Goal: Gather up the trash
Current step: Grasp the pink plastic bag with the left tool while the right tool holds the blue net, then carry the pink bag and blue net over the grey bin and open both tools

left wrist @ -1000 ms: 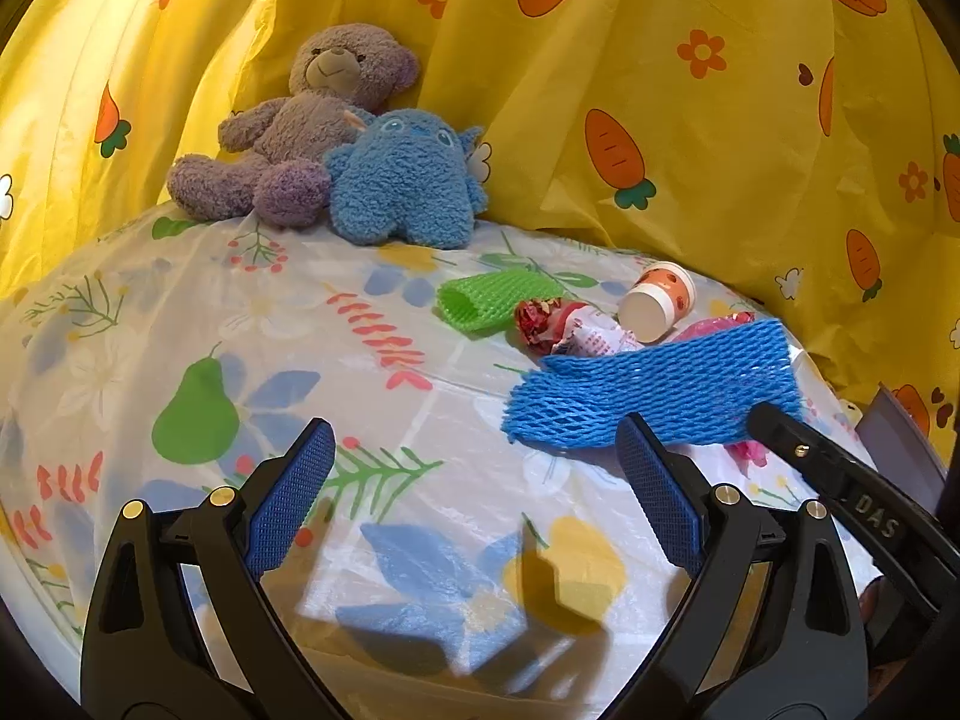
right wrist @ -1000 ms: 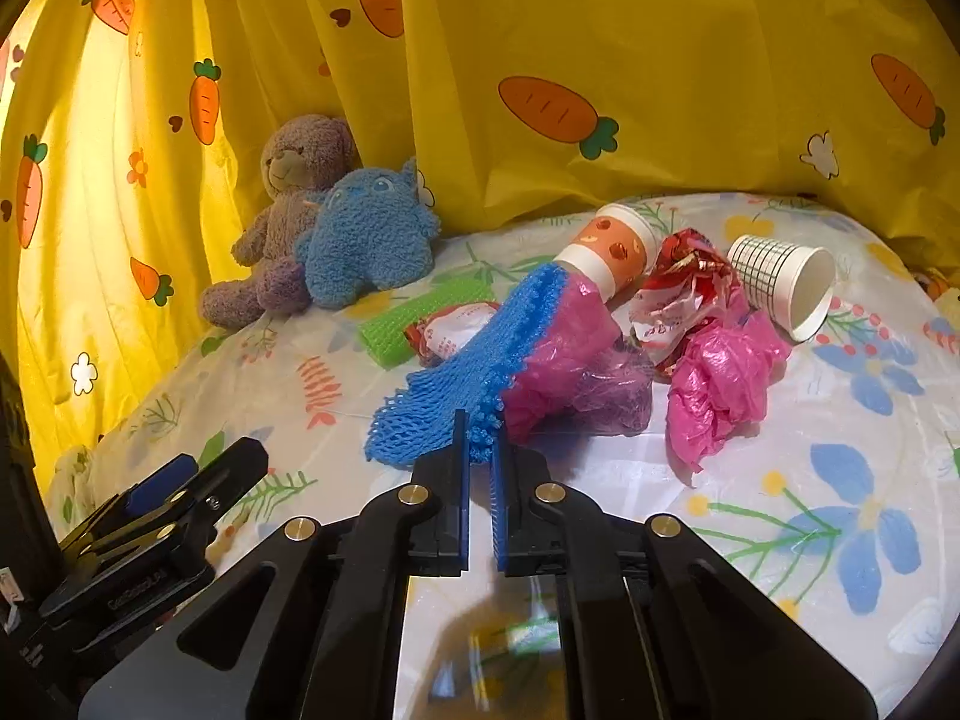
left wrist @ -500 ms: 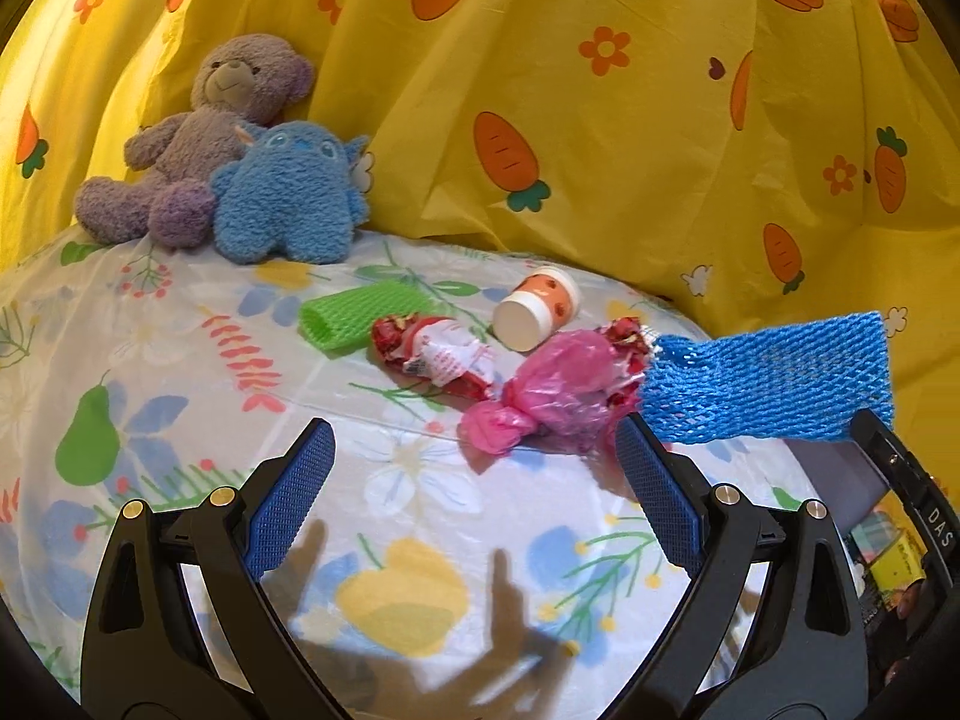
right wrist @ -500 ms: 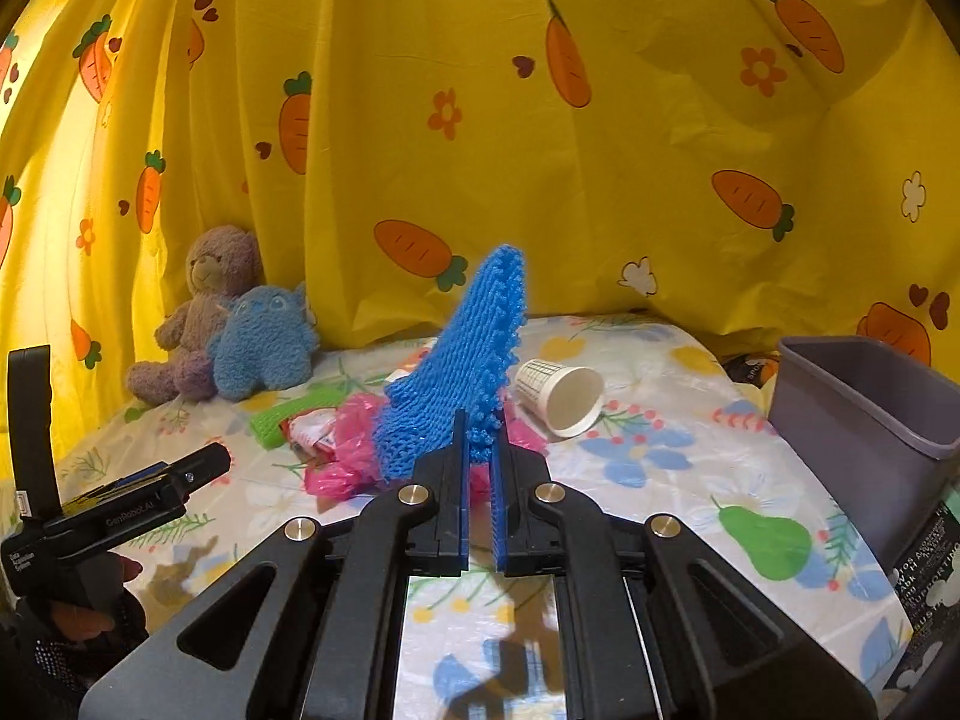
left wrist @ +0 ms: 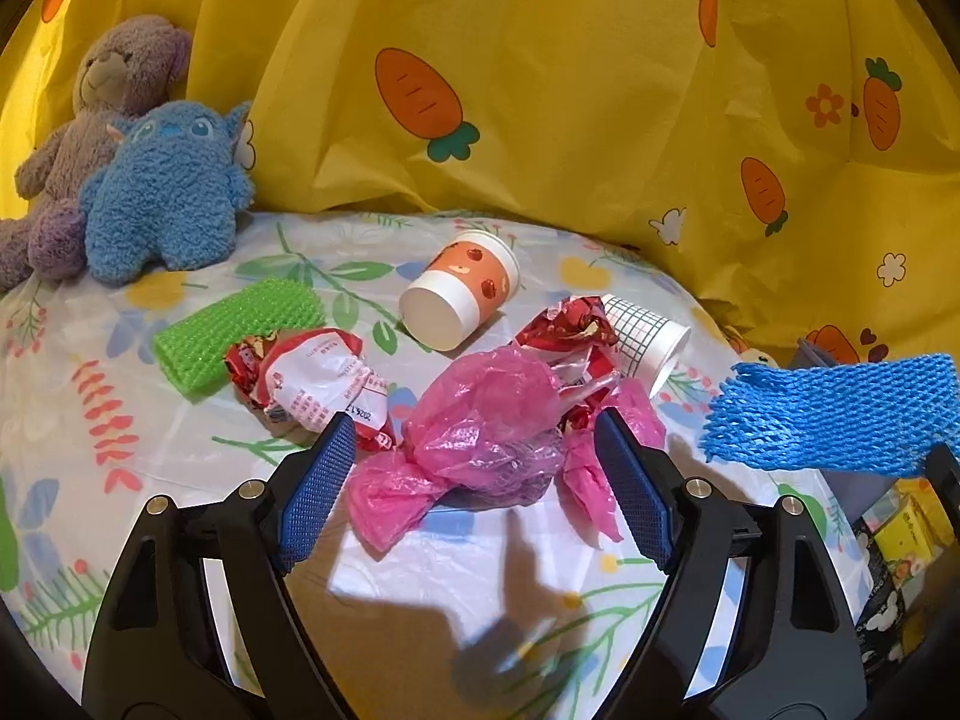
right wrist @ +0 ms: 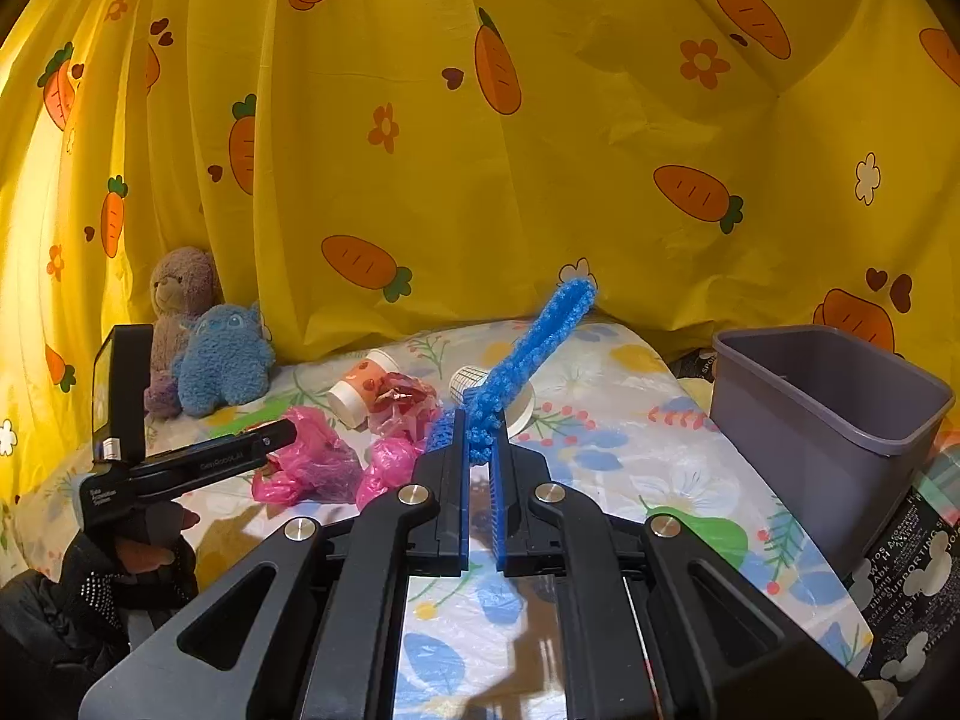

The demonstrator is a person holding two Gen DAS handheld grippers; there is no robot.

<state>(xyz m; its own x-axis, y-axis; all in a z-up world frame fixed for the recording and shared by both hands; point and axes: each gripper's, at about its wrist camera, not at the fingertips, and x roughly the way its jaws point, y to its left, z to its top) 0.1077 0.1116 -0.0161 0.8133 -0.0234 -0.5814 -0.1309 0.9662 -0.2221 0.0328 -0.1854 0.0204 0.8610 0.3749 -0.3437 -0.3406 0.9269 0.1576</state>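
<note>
My left gripper (left wrist: 474, 480) hovers low over the table and its jaws are closing, one on each side of a crumpled pink plastic bag (left wrist: 480, 420). The pads (left wrist: 318, 474) do not press on it. My right gripper (right wrist: 478, 438) is shut on a blue foam net (right wrist: 528, 342), which is held in the air and sticks up and away. The same net (left wrist: 828, 414) hangs at the right of the left wrist view. Other trash on the table: an orange paper cup (left wrist: 462, 294), a grid-pattern cup (left wrist: 648, 336), two red wrappers (left wrist: 312, 378) and a green foam net (left wrist: 234, 324).
A grey plastic bin (right wrist: 828, 396) stands off the table's right end. A blue plush toy (left wrist: 162, 192) and a purple teddy bear (left wrist: 90, 108) sit at the back left against the yellow carrot curtain (right wrist: 540, 150). The floral tablecloth (right wrist: 630, 480) covers the table.
My left gripper has moved right, up to the pink bag, and its jaws have narrowed. My right gripper has lifted the blue net off the table and swung right, bringing the grey bin into view.
</note>
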